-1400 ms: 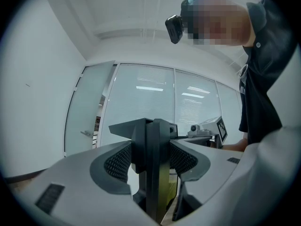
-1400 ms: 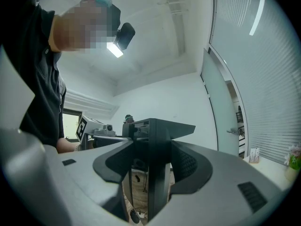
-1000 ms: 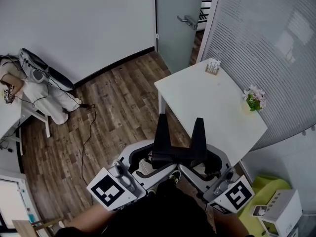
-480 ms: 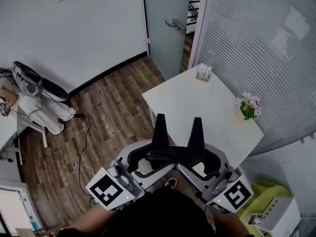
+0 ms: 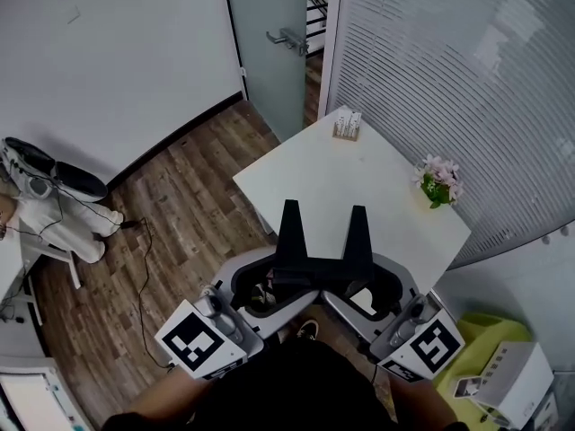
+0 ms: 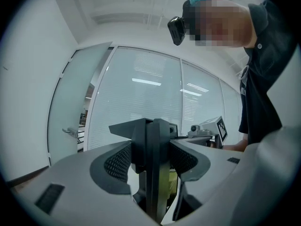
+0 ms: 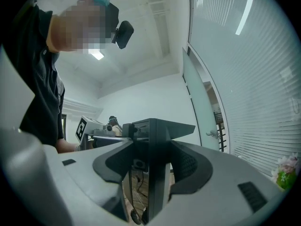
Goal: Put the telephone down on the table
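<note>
— How do the fingers (image 6: 115, 161) of the left gripper (image 6: 150, 159) stand?
— Closed in on the black telephone (image 6: 153, 135). Its edge sits pinched between the two ribbed pads, with no gap on either side.

— And the right gripper (image 7: 150, 164)?
— The same. Its fingers (image 7: 188, 166) are clamped on the telephone's other end (image 7: 157, 131).

— So where is the telephone?
— From the head view, the telephone (image 5: 322, 272) hangs between the left gripper (image 5: 277, 284) and the right gripper (image 5: 364, 287), just in front of the person. Two black uprights rise from its base. It shows over the near edge of the white bench (image 5: 359, 178). The right gripper view shows floor below it, so it isn't set down.

— What is on the bench?
— A small pot of flowers (image 5: 437, 182) stands near the right edge. A little holder (image 5: 347, 126) stands at the far corner. Both are well apart from the telephone.

— Beyond that?
— A wooden floor (image 5: 180, 205) lies to the left, and a pale door (image 5: 269, 52) is behind the bench. A ribbed glass wall (image 5: 449, 70) runs along the right.
</note>
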### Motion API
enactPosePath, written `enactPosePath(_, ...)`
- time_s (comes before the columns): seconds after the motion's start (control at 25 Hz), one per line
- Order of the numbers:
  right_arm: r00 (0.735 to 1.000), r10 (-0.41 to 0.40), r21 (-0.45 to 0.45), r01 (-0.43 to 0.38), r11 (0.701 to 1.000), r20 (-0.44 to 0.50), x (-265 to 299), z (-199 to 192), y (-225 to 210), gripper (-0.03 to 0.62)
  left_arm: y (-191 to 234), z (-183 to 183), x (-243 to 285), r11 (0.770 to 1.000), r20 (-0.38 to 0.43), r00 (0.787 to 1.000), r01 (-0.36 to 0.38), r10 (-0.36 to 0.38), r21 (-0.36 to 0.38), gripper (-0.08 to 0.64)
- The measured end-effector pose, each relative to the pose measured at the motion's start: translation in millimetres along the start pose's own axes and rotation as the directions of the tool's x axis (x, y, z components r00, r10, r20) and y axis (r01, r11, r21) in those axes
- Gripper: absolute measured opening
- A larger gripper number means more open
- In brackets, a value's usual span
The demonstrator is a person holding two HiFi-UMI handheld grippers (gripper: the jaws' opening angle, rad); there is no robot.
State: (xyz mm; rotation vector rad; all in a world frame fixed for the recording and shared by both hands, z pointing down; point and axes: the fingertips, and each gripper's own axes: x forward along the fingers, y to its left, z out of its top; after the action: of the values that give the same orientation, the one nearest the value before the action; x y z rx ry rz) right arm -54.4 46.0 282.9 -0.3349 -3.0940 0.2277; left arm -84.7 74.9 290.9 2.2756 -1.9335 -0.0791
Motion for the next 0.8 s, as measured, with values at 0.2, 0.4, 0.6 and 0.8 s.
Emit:
enactPosePath(0.2, 0.996, -0.086, -0.008, 0.086, 0.996, 0.002, 13, 2, -28, 0.253, 24, 1, 24, 0.996, -0.001, 0.996, 0.093, -0.093, -0.005, 0.256)
enactPosePath(0.4, 0.980, -0.197, 0.003, 0.197, 0.980, 0.018, 34, 7, -59, 0.253, 56, 5, 48, 0.974, -0.032, 0.974, 0.225, -0.225, 0.005, 0.256)
enactPosePath(0.6, 0.954, -0.300, 0.006, 0.300, 0.954, 0.025, 56, 11, -83, 0.253, 88, 11, 65, 0.945, -0.050, 0.944, 0.326, -0.325, 0.006, 0.256)
enactPosePath(0.8, 0.917, -0.397, 0.013, 0.397, 0.918, 0.038, 77, 10, -103, 0.253, 119, 16, 80, 0.916, -0.059, 0.914, 0.401, -0.401, -0.006, 0.256)
